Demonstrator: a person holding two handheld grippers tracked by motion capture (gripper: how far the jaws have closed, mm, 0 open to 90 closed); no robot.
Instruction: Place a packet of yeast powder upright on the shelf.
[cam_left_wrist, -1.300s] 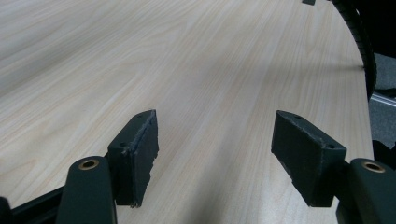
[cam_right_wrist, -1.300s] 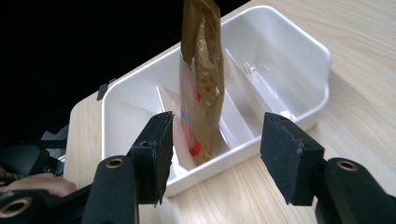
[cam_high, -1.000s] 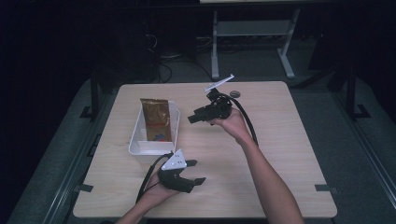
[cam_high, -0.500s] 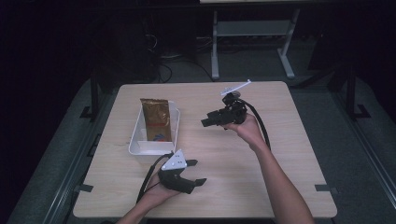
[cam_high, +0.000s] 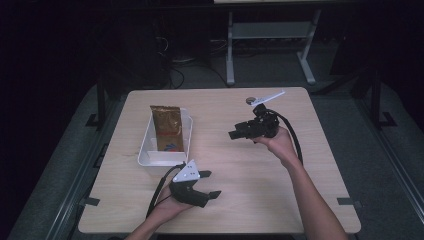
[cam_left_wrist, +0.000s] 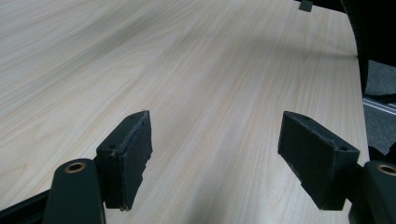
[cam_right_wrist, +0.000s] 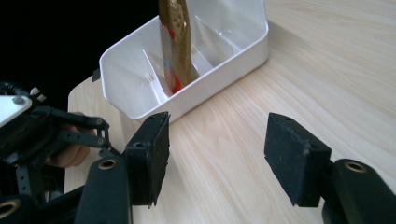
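Observation:
A white divided bin (cam_high: 146, 154) stands on the left half of the wooden table (cam_high: 260, 195). A brown packet (cam_high: 167, 128) lies in it, leaning over its far rim. My left gripper (cam_high: 211, 184) rests low near the table's front edge, right of the bin's near end, pointing right. Its jaws have just been opening and stand open over bare wood (cam_left_wrist: 217, 123). My right gripper (cam_high: 234, 134) hovers right of centre, pointing left at the bin, open and empty (cam_right_wrist: 219, 123). Along its jaws I see the bin (cam_right_wrist: 229, 65), the packet (cam_right_wrist: 175, 42) and the left gripper (cam_right_wrist: 51, 135).
A small dark round object (cam_high: 250, 100) lies near the table's far edge behind the right gripper. A metal stand (cam_high: 230, 55) is on the floor beyond the table. Bare wood stretches between the two grippers and along the right side.
My right gripper has moved to the right and slightly nearer, away from the bin. The left gripper has stayed in place, and the packet and bin have not moved.

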